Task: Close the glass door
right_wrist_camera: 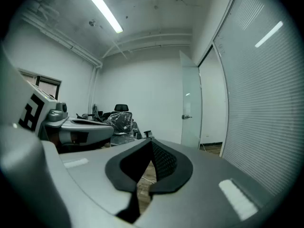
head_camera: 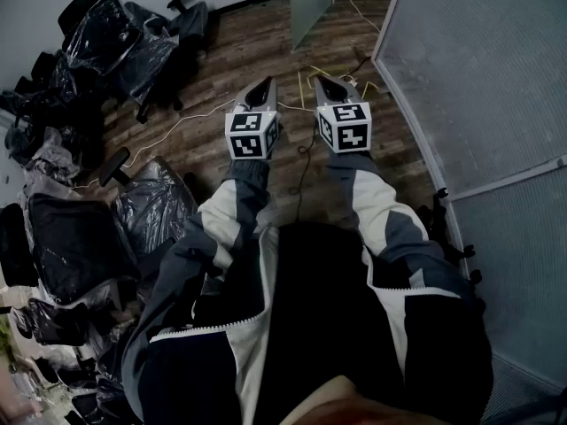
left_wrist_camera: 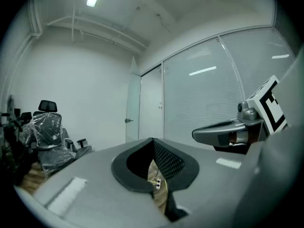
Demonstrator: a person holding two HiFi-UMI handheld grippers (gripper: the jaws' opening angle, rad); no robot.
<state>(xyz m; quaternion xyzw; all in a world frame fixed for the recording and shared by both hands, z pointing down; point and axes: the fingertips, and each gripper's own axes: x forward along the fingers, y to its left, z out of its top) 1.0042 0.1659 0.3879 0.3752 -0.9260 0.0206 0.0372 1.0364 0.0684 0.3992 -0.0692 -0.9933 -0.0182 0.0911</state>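
Pale frosted glass: the glass door [head_camera: 312, 3] stands open at the far end of the room. It is a tall upright panel, so its long axis is vertical. Its metal handle [right_wrist_camera: 186, 117] sits on the left edge of the panel at about middle height. The other edge is toward the frosted partition [head_camera: 478, 69], which runs along the right side.

The left gripper [head_camera: 259, 88] and the right gripper [head_camera: 330, 85] are held side by side over the wooden floor [head_camera: 221, 51], and both point forward toward the door. In each gripper view the two jaws meet at their tips and nothing is between them, so both tongs are closed and empty.

The door lies straight ahead and well apart from both. In the left gripper view it shows a little left of the jaws, in the right gripper view a little right of them, so it is about between the two pointing lines. In the head view it is more in line with the right gripper, which is also on the partition side. I judge that the person must first walk forward. Then the right gripper seems better placed to reach the handle edge and swing the panel to its frame. I cannot tell from here which way it must swing.
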